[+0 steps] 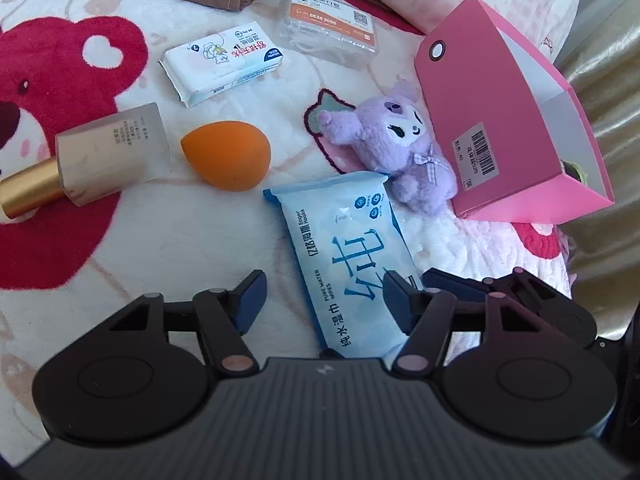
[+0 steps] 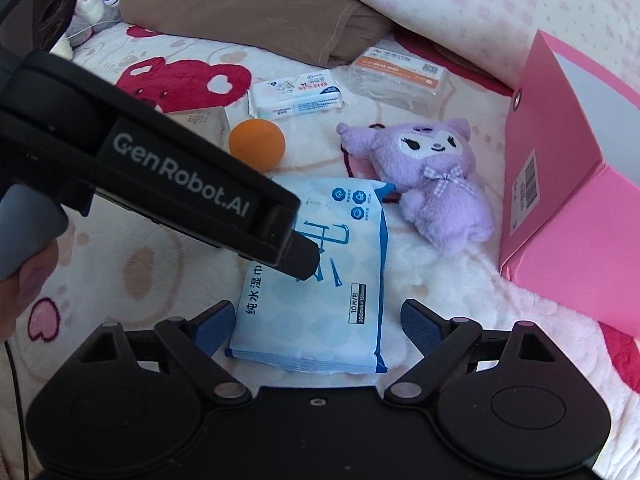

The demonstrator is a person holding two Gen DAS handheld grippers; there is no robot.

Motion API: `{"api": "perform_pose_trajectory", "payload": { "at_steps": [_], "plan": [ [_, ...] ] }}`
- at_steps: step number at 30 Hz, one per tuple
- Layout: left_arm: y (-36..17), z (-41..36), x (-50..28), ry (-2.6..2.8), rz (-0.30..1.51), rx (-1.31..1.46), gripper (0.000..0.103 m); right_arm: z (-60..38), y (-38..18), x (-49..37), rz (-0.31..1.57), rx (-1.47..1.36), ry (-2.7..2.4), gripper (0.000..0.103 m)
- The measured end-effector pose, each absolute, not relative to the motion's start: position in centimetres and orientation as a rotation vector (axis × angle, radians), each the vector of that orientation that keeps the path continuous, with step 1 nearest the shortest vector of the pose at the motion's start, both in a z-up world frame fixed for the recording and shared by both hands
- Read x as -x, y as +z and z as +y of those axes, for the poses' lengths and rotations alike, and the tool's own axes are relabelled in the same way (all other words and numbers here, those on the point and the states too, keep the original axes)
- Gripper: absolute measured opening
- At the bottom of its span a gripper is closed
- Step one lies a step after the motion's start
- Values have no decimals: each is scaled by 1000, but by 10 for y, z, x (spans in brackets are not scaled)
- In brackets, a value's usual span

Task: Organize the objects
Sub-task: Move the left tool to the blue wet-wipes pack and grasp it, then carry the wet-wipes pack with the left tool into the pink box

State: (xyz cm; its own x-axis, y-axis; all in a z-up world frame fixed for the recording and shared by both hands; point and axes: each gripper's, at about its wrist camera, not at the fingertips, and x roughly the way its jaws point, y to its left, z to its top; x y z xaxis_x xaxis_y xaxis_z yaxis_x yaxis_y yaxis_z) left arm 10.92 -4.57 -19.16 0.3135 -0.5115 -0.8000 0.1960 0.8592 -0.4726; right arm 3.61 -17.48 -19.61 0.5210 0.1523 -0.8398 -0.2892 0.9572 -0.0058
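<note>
A gold-capped bottle (image 1: 100, 156) lies at the far left of the blanket (image 1: 168, 240), with an orange sponge (image 1: 226, 155) just beside it. Behind them sit a white tissue pack (image 1: 222, 65) and a clear floss box (image 1: 328, 26). In the middle lies the blue wipes pack (image 1: 340, 256), flat on the blanket, its far end near a purple plush (image 1: 400, 140). The left gripper (image 1: 324, 300) straddles the pack's near part; its right finger (image 1: 400, 304) overlaps the pack's edge, its left finger stands clear with blanket showing between, so the jaws are spread and not pinching. From the right wrist view, the right gripper (image 2: 318, 322) brackets the pack's near end with both fingers apart from its sides, jaws wide, while the left gripper's tip sits over the pack's middle. At the far right an open pink box (image 1: 500, 120) stands tilted, just beside the plush.
</note>
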Motion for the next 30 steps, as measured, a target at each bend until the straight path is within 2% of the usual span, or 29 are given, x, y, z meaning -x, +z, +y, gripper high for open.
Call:
{"api": "perform_pose_trajectory", "payload": {
  "at_steps": [1, 3, 8, 11, 14, 16, 17, 20, 30],
  "plan": [
    [-193, -46, -109, -481, 1168, 321, 49, -177, -197, -36, 993, 130, 266, 91],
    [-197, -46, -110, -492, 1181, 352, 44, -176, -196, -34, 998, 114, 293, 78],
    [-206, -46, -112, -483, 1216, 424, 44, -163, -198, -28, 988, 227, 293, 78],
    [-204, -48, -109, -477, 1202, 411, 44, -165, -202, -31, 996, 209, 252, 88],
    [-201, -53, -105, -483, 1174, 367, 40, -164, -204, -29, 977, 242, 252, 89],
    [-197, -54, -102, -487, 1161, 338, 33, -161, -202, -24, 956, 279, 261, 88],
    [-195, -53, -101, -488, 1156, 343, 32, -159, -200, -22, 947, 289, 287, 79],
    [-193, -48, -98, -490, 1162, 377, 30, -158, -196, -17, 933, 319, 302, 76],
    [-167, -47, -79, -544, 1142, 371, 29, -178, -177, 4, 892, 234, 380, 75]
  ]
}}
